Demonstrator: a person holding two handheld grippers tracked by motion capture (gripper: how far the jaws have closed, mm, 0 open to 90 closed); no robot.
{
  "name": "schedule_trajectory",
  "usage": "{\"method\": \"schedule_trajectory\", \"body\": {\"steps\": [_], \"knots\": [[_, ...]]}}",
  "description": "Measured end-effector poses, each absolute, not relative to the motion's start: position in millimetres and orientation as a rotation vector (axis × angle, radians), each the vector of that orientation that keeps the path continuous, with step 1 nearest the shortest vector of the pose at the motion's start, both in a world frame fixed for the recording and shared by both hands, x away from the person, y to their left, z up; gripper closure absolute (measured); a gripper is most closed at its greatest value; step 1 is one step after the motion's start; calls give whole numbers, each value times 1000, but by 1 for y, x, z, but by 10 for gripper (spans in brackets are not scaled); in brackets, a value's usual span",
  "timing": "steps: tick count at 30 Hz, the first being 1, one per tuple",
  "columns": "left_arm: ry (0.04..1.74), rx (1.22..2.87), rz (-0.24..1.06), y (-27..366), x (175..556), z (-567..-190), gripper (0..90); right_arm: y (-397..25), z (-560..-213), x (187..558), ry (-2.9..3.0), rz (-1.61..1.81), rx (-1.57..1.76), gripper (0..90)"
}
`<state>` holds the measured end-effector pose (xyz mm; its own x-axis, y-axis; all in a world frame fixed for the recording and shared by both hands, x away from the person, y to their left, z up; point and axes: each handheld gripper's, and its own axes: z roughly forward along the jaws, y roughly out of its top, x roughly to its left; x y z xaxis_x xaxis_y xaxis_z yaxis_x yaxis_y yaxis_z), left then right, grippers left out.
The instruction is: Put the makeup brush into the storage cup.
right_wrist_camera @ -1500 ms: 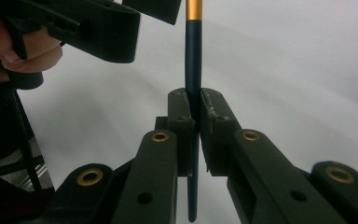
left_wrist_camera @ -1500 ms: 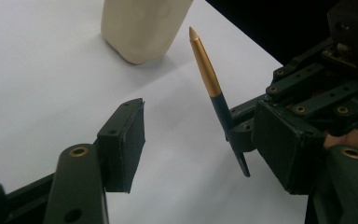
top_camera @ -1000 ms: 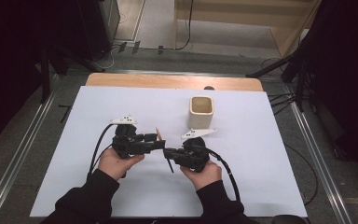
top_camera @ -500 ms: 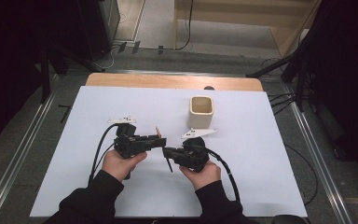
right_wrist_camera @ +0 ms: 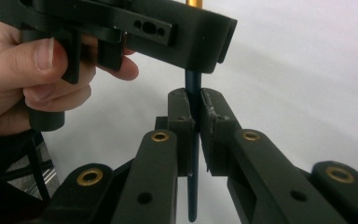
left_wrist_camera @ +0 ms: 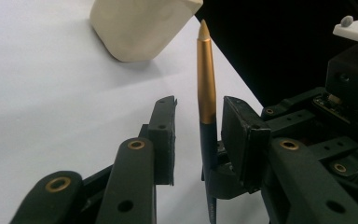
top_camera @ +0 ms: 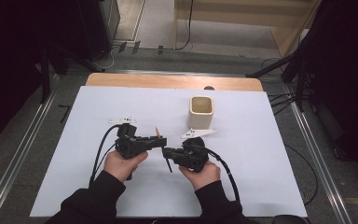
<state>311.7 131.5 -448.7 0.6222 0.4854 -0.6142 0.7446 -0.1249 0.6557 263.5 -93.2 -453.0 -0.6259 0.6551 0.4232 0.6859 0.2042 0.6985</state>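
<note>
1. We have the pen (left_wrist_camera: 206,88) at the centre of the high view, upright between both grippers, below the cream cup (top_camera: 201,111).
2. Our right gripper (right_wrist_camera: 196,105) is clamped on its dark lower barrel.
3. Our left gripper (left_wrist_camera: 198,119) stands parted around it, not yet gripping.
4. We judge the pen light, stiff and slick; grip the dark barrel, not the gold taper.

cream cup (top_camera: 201,112) upright — on white table (top_camera: 261,154).
</note>
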Motion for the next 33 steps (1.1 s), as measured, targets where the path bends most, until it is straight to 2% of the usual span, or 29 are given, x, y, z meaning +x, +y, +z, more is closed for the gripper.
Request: {"method": "schedule_trajectory", "body": {"steps": [14, 22, 31, 33], "knots": [[1006, 1765, -317, 130, 311, -450, 726, -93, -453, 263, -2409, -1424, -1339, 844], [999, 1775, -338, 129, 311, -451, 827, -92, -454, 263, -2419, -1412, -1334, 844], [1012, 1771, -351, 130, 311, -451, 833, -91, -455, 263, -2410, -1408, -1336, 834], [1012, 1774, -353, 131, 312, -451, 833, -91, -455, 263, -2420, -1411, -1335, 778]]}}
